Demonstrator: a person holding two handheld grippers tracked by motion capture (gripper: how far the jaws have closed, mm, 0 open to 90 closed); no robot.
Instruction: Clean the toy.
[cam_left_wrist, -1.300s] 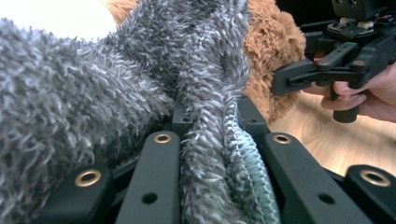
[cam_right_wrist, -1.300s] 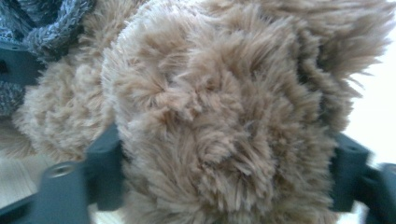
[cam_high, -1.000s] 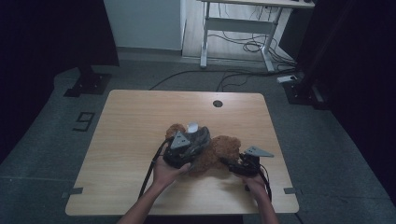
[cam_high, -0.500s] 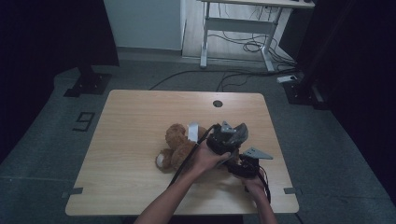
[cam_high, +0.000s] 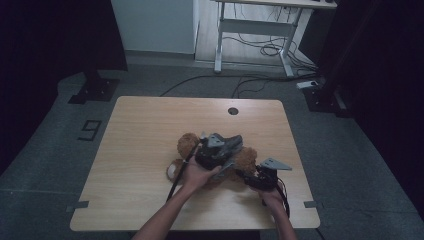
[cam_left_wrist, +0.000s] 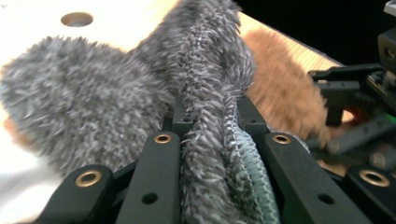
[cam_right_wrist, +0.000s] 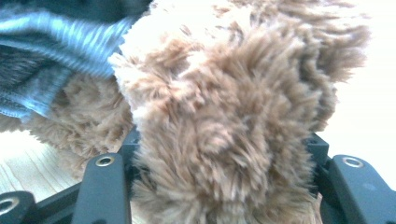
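Teddy bear (cam_high: 187, 145) lengthwise left-right; left gripper (cam_high: 220, 148) clamped on grey garment (cam_left_wrist: 205, 88) above; right gripper (cam_high: 260, 177) gripping bear's right end.

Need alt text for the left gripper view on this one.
The left gripper, seen along its two black jaws, is clamped on a fold of fuzzy grey cloth. Brown teddy fur lies behind it on the wooden table, and the right gripper sits at the right edge.
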